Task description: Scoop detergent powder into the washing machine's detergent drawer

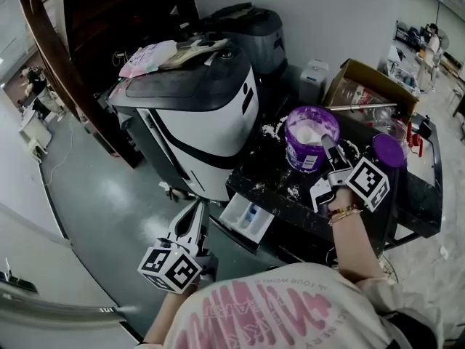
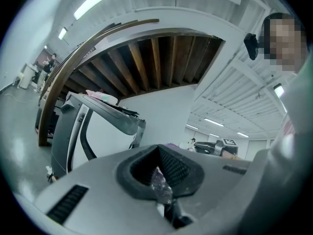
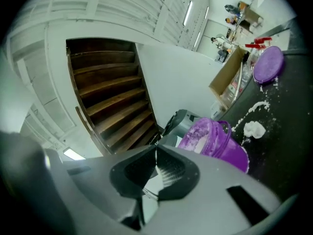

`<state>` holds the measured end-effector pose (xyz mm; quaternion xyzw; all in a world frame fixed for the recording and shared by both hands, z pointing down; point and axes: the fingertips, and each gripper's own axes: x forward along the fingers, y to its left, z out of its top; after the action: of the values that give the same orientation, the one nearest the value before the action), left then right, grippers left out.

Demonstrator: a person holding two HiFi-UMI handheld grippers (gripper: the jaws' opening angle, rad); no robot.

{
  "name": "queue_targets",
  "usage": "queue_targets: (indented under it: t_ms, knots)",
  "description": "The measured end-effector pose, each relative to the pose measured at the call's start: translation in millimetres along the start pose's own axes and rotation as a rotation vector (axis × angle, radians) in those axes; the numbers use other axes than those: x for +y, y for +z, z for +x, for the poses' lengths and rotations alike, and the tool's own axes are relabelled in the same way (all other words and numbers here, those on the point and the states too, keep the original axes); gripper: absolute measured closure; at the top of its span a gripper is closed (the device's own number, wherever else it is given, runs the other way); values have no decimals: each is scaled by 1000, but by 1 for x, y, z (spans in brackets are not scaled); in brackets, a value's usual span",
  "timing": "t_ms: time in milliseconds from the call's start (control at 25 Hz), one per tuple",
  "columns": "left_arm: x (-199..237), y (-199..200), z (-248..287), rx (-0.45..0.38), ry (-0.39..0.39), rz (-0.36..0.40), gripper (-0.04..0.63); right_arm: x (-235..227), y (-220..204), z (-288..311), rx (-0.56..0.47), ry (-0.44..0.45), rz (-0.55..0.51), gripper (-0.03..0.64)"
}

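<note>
on the black table [image 1: 415, 189], purple tub [image 1: 301, 158] holds white powder [image 1: 313, 131]

I am in a big open work hall, more lab or workshop than home. A washing machine [image 1: 203, 122] stands loose on a polished grey floor [image 1: 94, 195] beside a black table [image 1: 425, 195], near a wooden staircase [image 3: 110, 89]. Overhead run white ceiling panels with strip lights [image 2: 90, 2]. A cardboard box [image 1: 367, 78] sits open, and a person [image 1: 33, 86] stands far off.
</note>
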<state>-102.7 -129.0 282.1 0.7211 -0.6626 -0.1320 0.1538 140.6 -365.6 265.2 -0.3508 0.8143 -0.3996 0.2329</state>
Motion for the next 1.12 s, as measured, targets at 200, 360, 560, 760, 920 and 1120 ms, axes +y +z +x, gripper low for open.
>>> queue_targets:
  t_ms: [200,360,560,760,920,1120]
  knots:
    - [0,1,-17,-10,-10,-14,594,11,-19,-16,28,7,52,615]
    - [-3,-4,-29,-7,-27,-20,595,12,-39,-31,56,-7,105,615]
    - [-2,-9,-45,-5,-34,-21,595,17,-63,-45,88,-16,152,615]
    - [0,-14,-59,8,-44,-32,595,21,-90,-58,120,-30,186,615]
    - [6,-13,-77,-1,-44,-42,595,24,-115,-67,154,-50,195,615]
    - [15,-14,-100,-11,-35,-50,595,31,-149,-78,190,-62,224,615]
